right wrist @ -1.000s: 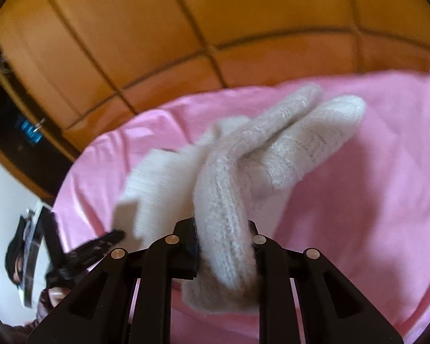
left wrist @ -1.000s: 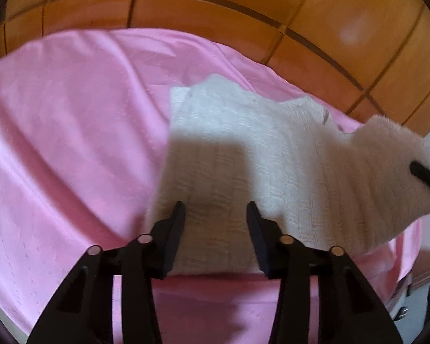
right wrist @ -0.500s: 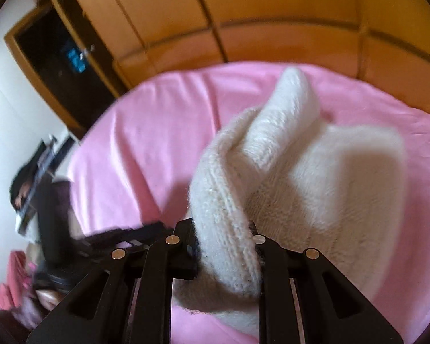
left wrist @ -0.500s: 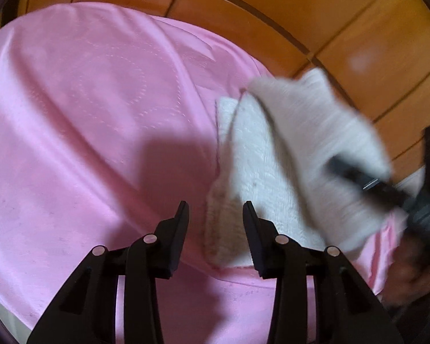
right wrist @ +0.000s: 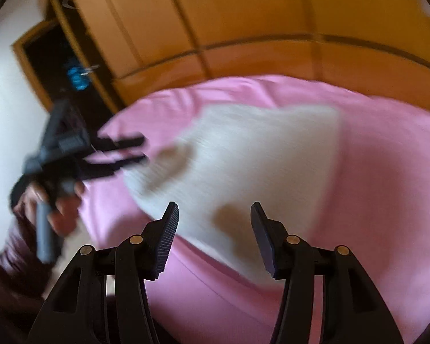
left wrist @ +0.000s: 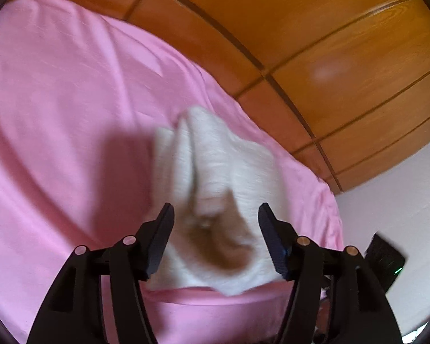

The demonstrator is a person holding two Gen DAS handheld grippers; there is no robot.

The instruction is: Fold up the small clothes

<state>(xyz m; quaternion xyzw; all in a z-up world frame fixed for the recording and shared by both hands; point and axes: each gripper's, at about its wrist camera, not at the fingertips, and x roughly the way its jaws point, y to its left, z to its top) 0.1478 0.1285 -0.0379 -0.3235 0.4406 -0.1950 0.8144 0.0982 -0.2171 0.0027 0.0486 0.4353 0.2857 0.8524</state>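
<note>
A small white knitted garment (left wrist: 215,183) lies folded over on the pink sheet (left wrist: 57,114). In the left wrist view my left gripper (left wrist: 216,220) is open, its fingers on either side of the garment's near end. In the right wrist view the garment (right wrist: 258,157) lies flat and blurred on the pink sheet (right wrist: 387,200). My right gripper (right wrist: 213,218) is open and empty just above its near edge. The left gripper (right wrist: 134,150) also shows there at the left, held by a hand, its tips by the garment's left edge.
Orange wooden wardrobe panels (left wrist: 329,57) stand behind the bed. An open wardrobe door with a dark gap (right wrist: 57,66) is at the left in the right wrist view. A white wall (left wrist: 401,200) is at the right. A dark object (left wrist: 385,255) sits beyond the bed's right edge.
My right gripper has let go of the garment's sleeve and opened; the garment now lies folded on the sheet. My left gripper has opened wider and moved over the garment's near end.
</note>
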